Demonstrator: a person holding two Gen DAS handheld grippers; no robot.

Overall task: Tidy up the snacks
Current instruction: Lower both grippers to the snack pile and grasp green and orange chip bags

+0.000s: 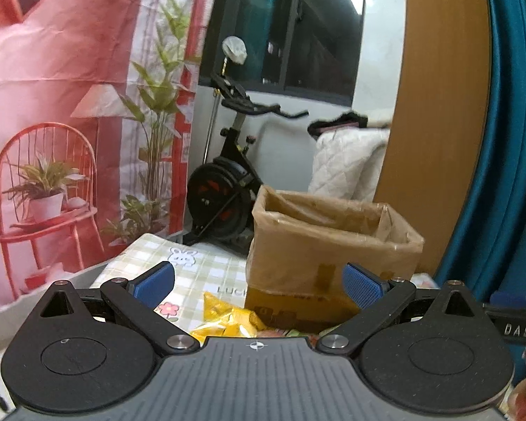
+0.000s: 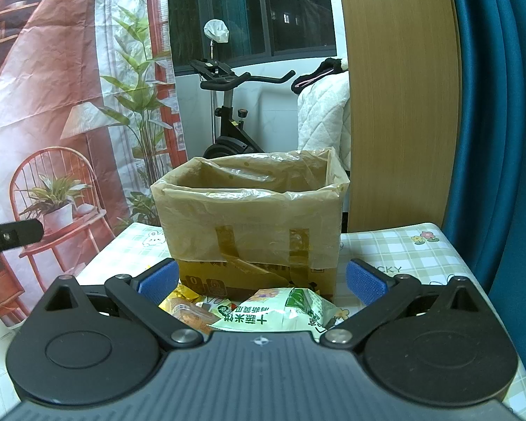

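A cardboard box lined with a clear plastic bag stands on the checked tablecloth; its inside is hidden. In front of it lie snack packets: a green-and-white packet and a yellow packet. My right gripper hangs open above them, nothing between its blue pads. In the left wrist view the box sits ahead to the right, with a yellow packet below the fingers. My left gripper is open and holds nothing.
A printed backdrop hangs left of the table. An exercise bike stands behind the table. A wooden panel and blue curtain rise on the right. The other gripper's tip shows at the left edge.
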